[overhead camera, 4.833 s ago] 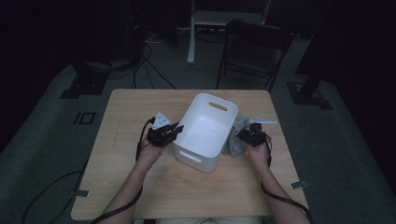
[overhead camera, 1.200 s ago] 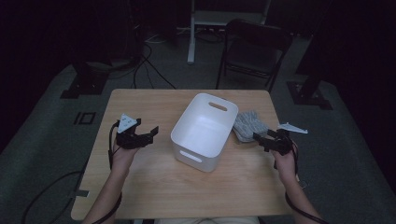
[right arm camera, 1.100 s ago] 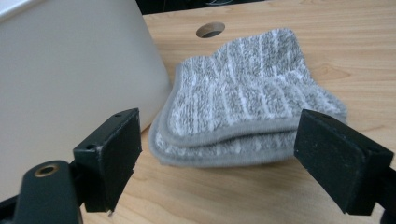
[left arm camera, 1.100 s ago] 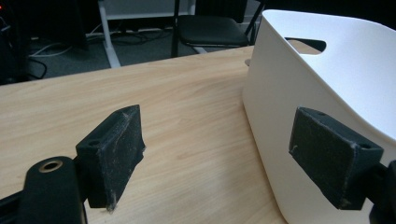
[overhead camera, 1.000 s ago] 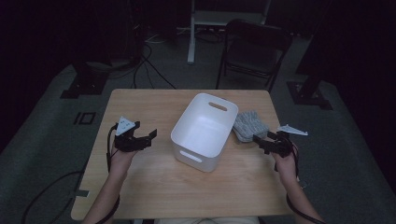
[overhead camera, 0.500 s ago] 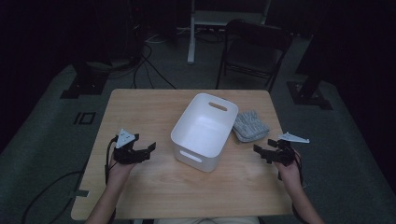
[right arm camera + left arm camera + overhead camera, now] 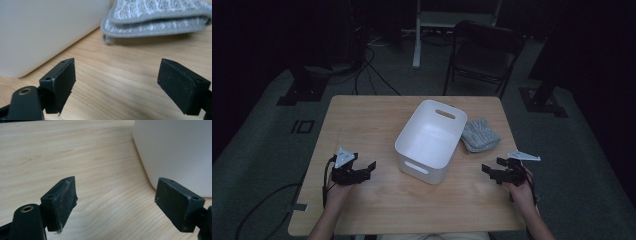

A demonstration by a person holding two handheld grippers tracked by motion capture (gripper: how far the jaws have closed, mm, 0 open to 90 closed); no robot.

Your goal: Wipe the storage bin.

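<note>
A white plastic bin with handle slots stands empty in the middle of the wooden table. A folded grey towel lies against the bin's right side. My left gripper rests low over the table, left of the bin and apart from it, jaws open and empty; the left gripper view shows the bin's wall ahead on the right. On the bin's other side my right gripper is open and empty too. In its own view the bin and the towel lie ahead.
A dark folding chair stands beyond the table's far edge, with a white stand and cables on the floor behind. Bare wood lies left of the bin and along the front edge.
Both hands let go of the bin, drew apart to its sides, then pulled back toward the table's front and sank lower. The bin and towel have stayed put.
</note>
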